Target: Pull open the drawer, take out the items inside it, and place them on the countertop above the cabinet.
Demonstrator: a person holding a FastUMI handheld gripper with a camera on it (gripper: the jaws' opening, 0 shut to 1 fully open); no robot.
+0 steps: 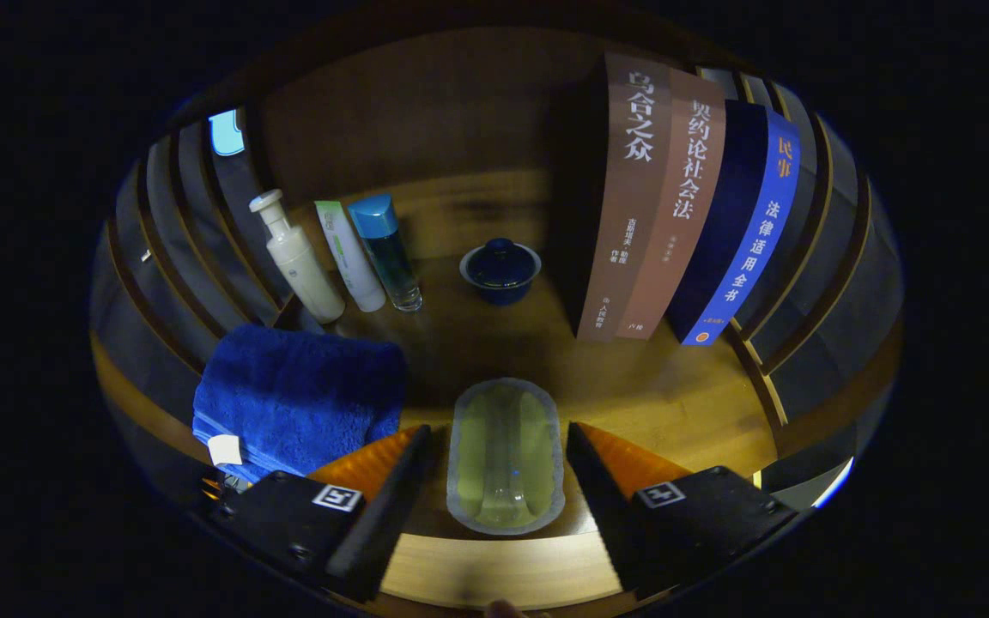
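Tool (pixel 503 481) fingers spread wide at lower centre, straddling without touching a pale green sachet-like item (pixel 505 455) lying on the wooden worktop (pixel 658 395). Placement looks done; next, back away and return to the drawer. Blue towel (pixel 297 399) sits lower left.

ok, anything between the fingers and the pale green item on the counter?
Nothing visible. The green item lies flat on the counter right between the open fingers, with gaps on both sides. The blue towel sits clear to one side.
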